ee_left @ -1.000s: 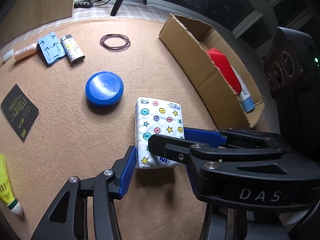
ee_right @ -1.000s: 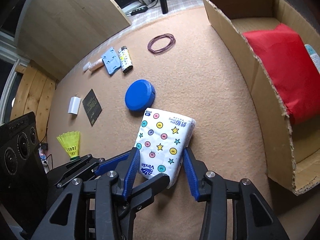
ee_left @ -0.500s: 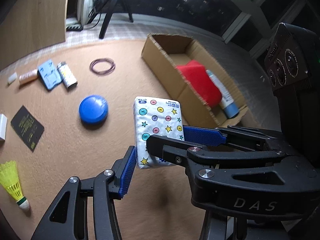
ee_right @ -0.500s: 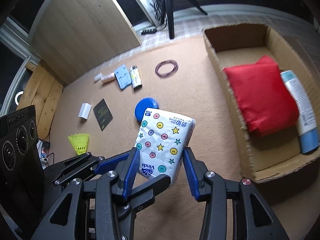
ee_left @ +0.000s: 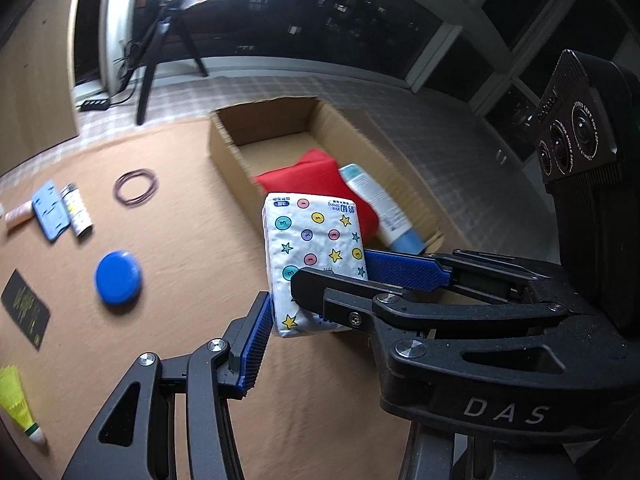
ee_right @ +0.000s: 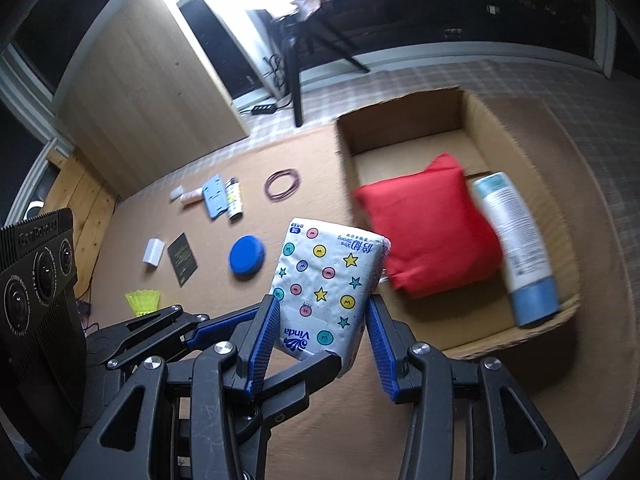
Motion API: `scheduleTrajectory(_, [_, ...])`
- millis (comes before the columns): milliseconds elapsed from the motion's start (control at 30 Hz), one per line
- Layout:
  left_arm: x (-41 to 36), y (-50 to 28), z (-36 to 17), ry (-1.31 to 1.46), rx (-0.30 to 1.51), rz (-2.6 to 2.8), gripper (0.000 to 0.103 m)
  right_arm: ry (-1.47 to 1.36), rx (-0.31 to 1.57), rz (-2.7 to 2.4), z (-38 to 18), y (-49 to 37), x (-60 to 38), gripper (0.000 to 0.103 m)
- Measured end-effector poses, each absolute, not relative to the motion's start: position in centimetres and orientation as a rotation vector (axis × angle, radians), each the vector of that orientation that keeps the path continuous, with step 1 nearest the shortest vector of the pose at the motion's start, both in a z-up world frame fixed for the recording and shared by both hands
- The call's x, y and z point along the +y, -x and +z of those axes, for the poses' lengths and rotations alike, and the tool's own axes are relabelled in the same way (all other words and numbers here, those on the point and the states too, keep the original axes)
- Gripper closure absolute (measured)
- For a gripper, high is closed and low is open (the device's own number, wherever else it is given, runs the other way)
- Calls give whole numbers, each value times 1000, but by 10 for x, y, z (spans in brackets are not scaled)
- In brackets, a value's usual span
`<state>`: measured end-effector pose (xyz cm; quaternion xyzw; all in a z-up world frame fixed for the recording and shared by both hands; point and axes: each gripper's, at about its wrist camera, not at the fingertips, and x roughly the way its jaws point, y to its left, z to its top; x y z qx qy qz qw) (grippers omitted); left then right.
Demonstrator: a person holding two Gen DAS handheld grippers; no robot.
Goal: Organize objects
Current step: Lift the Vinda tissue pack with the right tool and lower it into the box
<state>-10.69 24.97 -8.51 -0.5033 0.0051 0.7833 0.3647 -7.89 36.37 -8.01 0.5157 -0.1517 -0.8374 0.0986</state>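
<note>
A white tissue pack (ee_left: pixel 314 256) with coloured dots and stars is held in the air, well above the tan carpet. It also shows in the right wrist view (ee_right: pixel 328 284). My left gripper (ee_left: pixel 316 304) and my right gripper (ee_right: pixel 320 332) are both shut on its lower end, crossing each other. An open cardboard box (ee_left: pixel 226 152) lies ahead to the right, also in the right wrist view (ee_right: pixel 344 148). It holds a red cushion (ee_right: pixel 428 232) and a white and blue bottle (ee_right: pixel 516 240).
On the carpet to the left lie a blue round lid (ee_left: pixel 118 282), a rubber band ring (ee_left: pixel 135 191), a black card (ee_left: pixel 25 310), a yellow shuttlecock (ee_left: pixel 18 406), a lighter (ee_left: pixel 77 210) and a blue clip (ee_left: pixel 50 210). A tripod (ee_right: pixel 296 68) stands behind.
Both grippers have lifted the tissue pack off the carpet and carried it up and toward the cardboard box. The floor objects now look farther away.
</note>
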Motion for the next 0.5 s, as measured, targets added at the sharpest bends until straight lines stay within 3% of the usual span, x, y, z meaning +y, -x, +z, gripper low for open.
scheduleTrajectory(500, [317, 106, -85, 1273, 53, 1984, 52, -1539, -466, -2524, -81, 80, 419, 62])
